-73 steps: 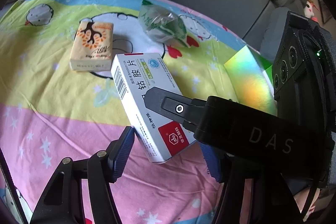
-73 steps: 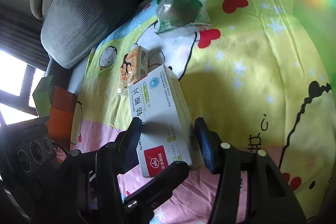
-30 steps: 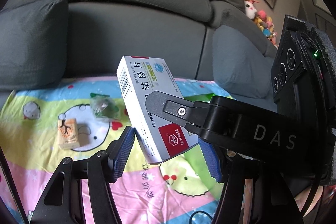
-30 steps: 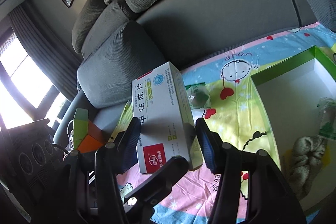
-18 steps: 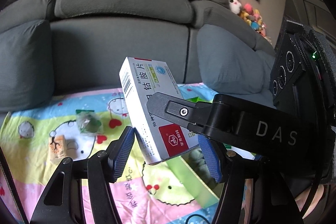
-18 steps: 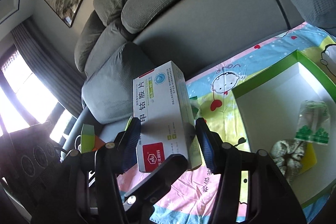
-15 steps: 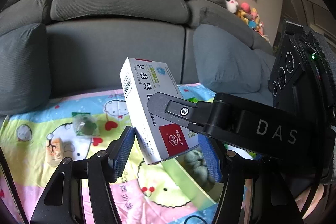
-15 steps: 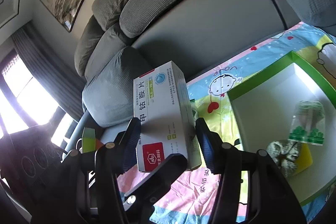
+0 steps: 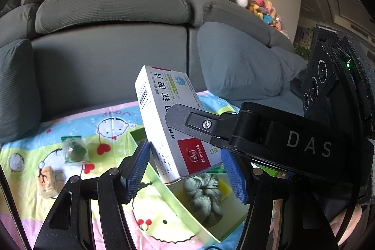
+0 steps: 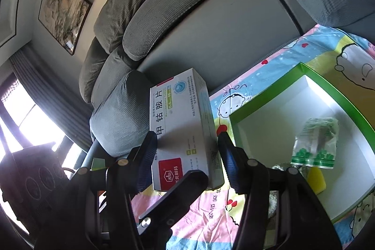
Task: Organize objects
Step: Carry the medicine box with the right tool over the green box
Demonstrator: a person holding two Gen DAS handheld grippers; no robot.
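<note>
Right gripper: held up in the air, its blue-padded fingers pressed against the two long sides of the medicine box, gripping its lower end.
Left gripper: raised close alongside, its blue-padded fingers spread wider than that same box, one at either side of it; whether either pad touches it cannot be told.
Crossing: the right gripper's black body reaches across the left camera's view.
</note>
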